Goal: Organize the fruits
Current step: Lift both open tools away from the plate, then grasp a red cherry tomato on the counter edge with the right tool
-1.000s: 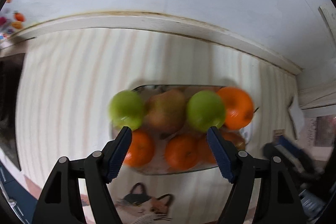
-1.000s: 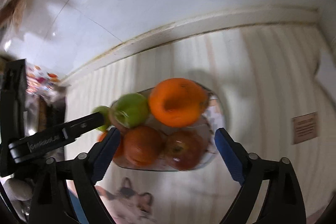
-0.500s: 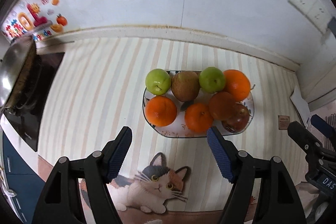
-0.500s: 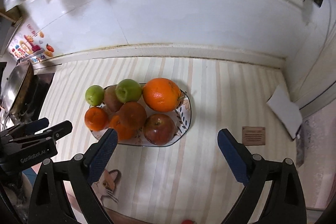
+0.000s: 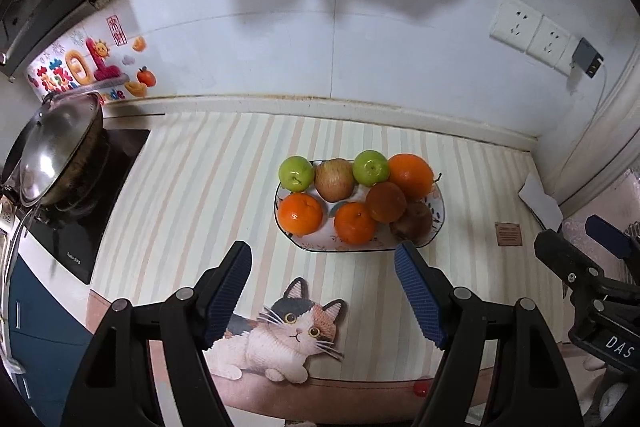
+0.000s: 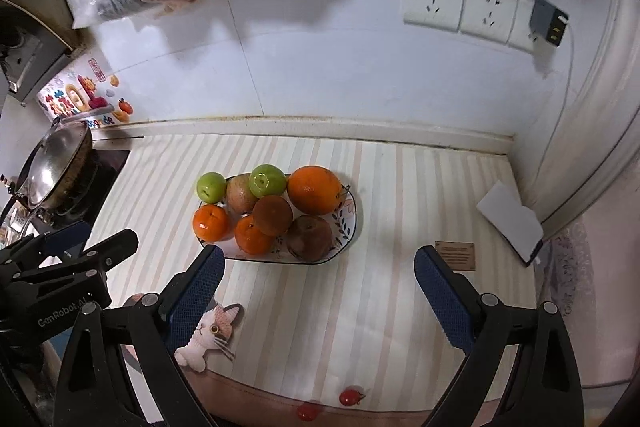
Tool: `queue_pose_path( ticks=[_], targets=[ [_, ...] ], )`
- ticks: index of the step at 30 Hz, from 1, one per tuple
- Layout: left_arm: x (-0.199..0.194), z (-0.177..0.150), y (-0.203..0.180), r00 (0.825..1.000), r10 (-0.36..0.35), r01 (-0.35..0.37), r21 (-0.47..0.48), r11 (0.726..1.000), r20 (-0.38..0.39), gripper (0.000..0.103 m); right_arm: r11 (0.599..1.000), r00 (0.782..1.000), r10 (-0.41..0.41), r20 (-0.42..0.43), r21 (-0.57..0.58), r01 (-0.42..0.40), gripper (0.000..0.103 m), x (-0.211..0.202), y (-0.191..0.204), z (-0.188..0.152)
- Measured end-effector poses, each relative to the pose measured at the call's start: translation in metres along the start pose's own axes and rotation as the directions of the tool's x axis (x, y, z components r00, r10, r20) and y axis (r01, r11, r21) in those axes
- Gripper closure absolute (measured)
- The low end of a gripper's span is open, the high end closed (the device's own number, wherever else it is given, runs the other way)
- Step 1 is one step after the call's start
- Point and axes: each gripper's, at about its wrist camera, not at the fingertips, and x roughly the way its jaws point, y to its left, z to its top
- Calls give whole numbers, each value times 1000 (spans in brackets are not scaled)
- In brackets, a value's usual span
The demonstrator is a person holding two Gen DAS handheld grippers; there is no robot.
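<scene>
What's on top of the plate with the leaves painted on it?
The plate holds eight fruits: two green apples, three oranges, three brownish-red fruits. Anything beneath the pile is hidden.

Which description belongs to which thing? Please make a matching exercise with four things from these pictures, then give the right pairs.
Things:
1. large orange
2. pot with lid
3. wall sockets
4. white card

Descriptions:
a. on the wall, above the counter
b. on the stove, at the left
c. on the plate, at its back right
d. flat on the counter, near the right corner

Pairs: 1-c, 2-b, 3-a, 4-d
</scene>
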Motion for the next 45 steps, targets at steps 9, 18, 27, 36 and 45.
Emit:
queue_pose_path(
  ticks=[9,18,27,36,45],
  targets=[
    [-29,-13,-6,999,-11,10,13,1000,48,30,1000,998,13,55,13,-14,5,-44,-4,-9],
    [-39,-21,-13,998,-37,37,12,999,49,30,998,998,35,58,41,-37,5,-55,-12,-14],
    [-16,-24,-23,1000,-25,25,25,999,-5,10,989,995,79,-56,129,-72,4,-18,-40,-26],
    [77,-65,-55,955,-48,79,93,993,-293,10,966,931,126,-343,258,-36,24,84,-94,-106],
    [136,-117,-76,862,-37,118,129,985,-506,10,918,842,260,-473,393,-62,50,154,-106,-184]
  ],
)
